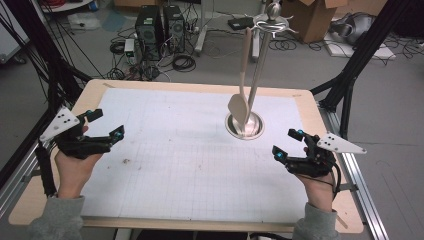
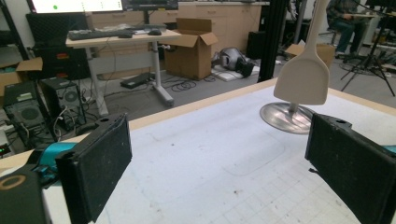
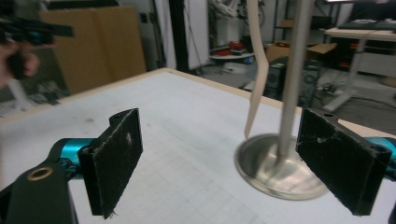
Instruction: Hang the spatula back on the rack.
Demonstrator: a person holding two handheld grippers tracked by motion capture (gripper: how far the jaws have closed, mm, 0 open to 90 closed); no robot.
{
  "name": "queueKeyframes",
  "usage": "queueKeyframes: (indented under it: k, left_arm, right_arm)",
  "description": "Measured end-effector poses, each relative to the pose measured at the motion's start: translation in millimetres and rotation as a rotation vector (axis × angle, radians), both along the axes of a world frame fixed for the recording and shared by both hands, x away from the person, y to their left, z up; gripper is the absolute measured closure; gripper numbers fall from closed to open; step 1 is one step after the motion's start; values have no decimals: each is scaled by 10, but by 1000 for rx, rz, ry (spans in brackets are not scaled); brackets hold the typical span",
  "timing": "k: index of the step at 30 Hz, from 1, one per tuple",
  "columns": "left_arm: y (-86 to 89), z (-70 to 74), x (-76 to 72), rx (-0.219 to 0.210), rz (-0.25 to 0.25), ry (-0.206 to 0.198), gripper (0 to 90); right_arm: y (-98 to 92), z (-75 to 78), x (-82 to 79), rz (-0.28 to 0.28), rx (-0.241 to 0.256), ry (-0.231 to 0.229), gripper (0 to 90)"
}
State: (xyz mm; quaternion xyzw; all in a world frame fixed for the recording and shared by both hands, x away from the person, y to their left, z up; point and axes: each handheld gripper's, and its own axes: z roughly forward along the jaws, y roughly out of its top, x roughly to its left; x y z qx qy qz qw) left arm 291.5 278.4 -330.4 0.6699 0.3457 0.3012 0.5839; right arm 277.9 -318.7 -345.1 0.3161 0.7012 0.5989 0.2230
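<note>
Spatula (image 1: 241, 85) hangs on stand (image 1: 260, 70), long axis vertical, blade down.

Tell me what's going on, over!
Left gripper, right gripper open, empty. Spatula hanging on stand. Mat between clear.
</note>
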Motion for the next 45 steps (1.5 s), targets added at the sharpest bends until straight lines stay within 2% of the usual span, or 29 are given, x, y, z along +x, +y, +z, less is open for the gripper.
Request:
queueKeyframes:
  k: [11,19,25,29,34,35,38,40,45]
  left_arm:
    - [190,-98,-221,-22,54,9,75]
    - [311,-164,-344,-23,115,13,75]
    - [369,-197,-409,-40,97,1,75]
    - [390,-231,-457,-57,46,-25,75]
    - [377,-281,-498,-33,-15,-26,75]
    - [373,-290,-500,-21,-11,-22,75]
    - [387,-315,-500,-29,10,-25,75]
    - [383,-317,-496,-23,38,-11,75]
    - [400,-292,-553,-31,61,-24,75]
  right_arm:
    - [-2,8,2,4,10,-29,138]
    - [-64,25,-14,-30,38,-51,138]
    - [-90,25,-9,-38,43,-56,138]
    - [-76,24,-3,-34,46,-52,138]
    - [-61,19,4,-29,41,-47,138]
    - [-58,20,5,-25,41,-46,138]
    - [-52,26,-4,-24,44,-52,138]
    - [-46,35,-13,-22,48,-58,138]
    - [-30,38,-17,-9,51,-60,138]
